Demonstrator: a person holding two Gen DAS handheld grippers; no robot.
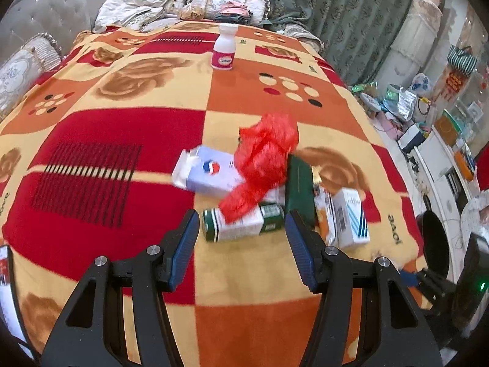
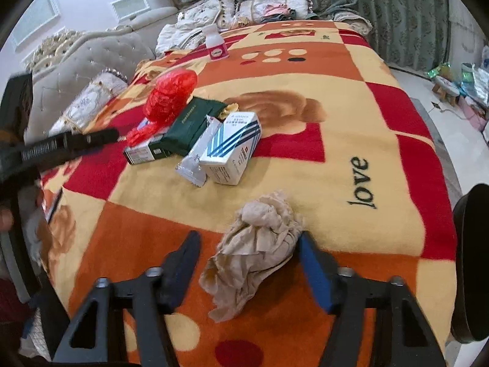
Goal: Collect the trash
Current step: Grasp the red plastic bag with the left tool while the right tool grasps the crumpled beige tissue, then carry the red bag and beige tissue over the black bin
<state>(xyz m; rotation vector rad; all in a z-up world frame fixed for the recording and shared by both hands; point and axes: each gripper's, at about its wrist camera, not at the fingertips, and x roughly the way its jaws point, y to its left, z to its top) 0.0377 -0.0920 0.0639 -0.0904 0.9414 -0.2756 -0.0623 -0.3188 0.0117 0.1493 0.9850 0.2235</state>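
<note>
Green-and-white carton [image 1: 241, 224] partly under red plastic bag [image 1: 262, 159]; bottle [image 1: 223, 47] label unreadable

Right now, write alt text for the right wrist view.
The right gripper, jaws apart, straddles a crumpled beige tissue on a red, orange and cream blanket. Beyond lie a white and blue box, a dark green packet and a red plastic bag.

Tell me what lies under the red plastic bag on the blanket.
The red plastic bag drapes over a green-and-white box and the edge of a Pepsi box. Anything directly beneath its bulk is hidden.
</note>
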